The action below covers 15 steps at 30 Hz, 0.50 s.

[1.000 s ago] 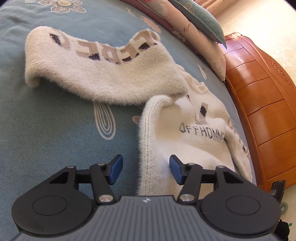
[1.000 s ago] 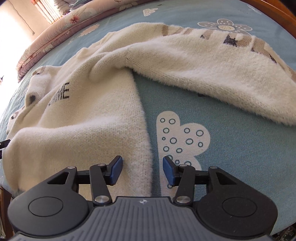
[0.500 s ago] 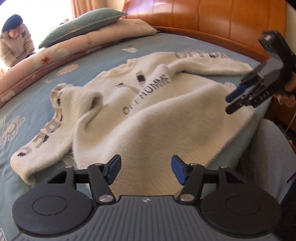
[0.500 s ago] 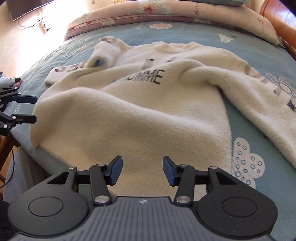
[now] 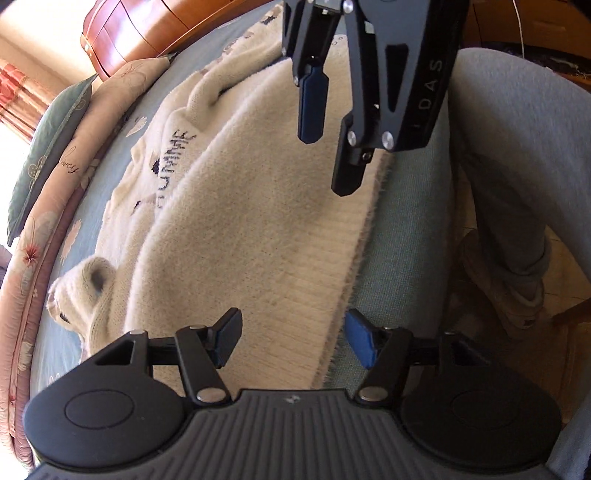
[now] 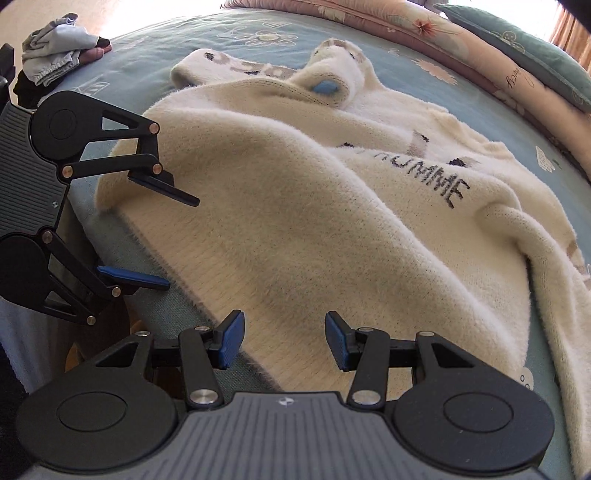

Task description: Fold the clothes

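Observation:
A cream fuzzy sweater (image 5: 251, 229) with dark "HOMME" lettering lies spread on the blue bedspread (image 6: 155, 62), its ribbed hem (image 6: 295, 325) along the near edge of the bed. My left gripper (image 5: 294, 341) hovers over one hem corner with its jaws opening; the hem's edge shows between the fingers, and the pads do not press it. My right gripper (image 6: 284, 339) stands open just above the hem further along, holding nothing. Each gripper shows in the other's view: the right gripper (image 5: 328, 158) and the left gripper (image 6: 177, 243).
Pillows (image 6: 517, 48) line the far side of the bed, beyond them an orange wooden dresser (image 5: 140, 26). A person's grey trouser leg (image 5: 517, 177) stands against the bed edge. A crumpled grey garment (image 6: 55, 26) lies at the bed's far left corner.
Both grippers have swung away from the sleeves and rolled round to the sweater's hem at the bed edge, ending close together. The left jaws stand wider than before.

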{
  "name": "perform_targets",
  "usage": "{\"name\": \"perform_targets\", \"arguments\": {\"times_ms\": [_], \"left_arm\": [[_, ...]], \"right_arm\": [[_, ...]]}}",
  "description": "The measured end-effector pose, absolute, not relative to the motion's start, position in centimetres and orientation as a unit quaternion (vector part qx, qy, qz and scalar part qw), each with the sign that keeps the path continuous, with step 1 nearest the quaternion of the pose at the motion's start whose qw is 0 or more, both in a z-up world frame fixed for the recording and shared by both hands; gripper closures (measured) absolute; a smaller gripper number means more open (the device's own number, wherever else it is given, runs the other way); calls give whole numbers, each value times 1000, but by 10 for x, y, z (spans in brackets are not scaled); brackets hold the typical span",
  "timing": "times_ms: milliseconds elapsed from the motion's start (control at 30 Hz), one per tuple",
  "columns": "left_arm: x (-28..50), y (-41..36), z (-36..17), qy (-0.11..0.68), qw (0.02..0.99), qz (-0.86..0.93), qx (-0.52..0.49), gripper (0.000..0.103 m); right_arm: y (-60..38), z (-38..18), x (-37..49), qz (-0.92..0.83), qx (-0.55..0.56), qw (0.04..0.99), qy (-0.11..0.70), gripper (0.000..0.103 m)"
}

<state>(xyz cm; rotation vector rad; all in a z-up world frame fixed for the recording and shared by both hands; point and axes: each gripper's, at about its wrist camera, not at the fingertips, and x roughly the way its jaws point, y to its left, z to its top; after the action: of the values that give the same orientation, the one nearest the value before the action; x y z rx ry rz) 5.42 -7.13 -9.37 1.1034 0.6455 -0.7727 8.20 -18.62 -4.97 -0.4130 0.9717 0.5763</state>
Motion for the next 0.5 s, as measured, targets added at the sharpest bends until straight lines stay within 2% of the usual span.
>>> {"name": "perform_targets", "arguments": {"times_ms": [233, 500], "left_arm": [[56, -64, -86, 271, 729, -360, 515, 39], [63, -54, -79, 282, 753, -353, 478, 39]], "right_arm": [[-171, -50, 79, 300, -254, 800, 454, 50], [-152, -61, 72, 336, -243, 800, 433, 50]]}}
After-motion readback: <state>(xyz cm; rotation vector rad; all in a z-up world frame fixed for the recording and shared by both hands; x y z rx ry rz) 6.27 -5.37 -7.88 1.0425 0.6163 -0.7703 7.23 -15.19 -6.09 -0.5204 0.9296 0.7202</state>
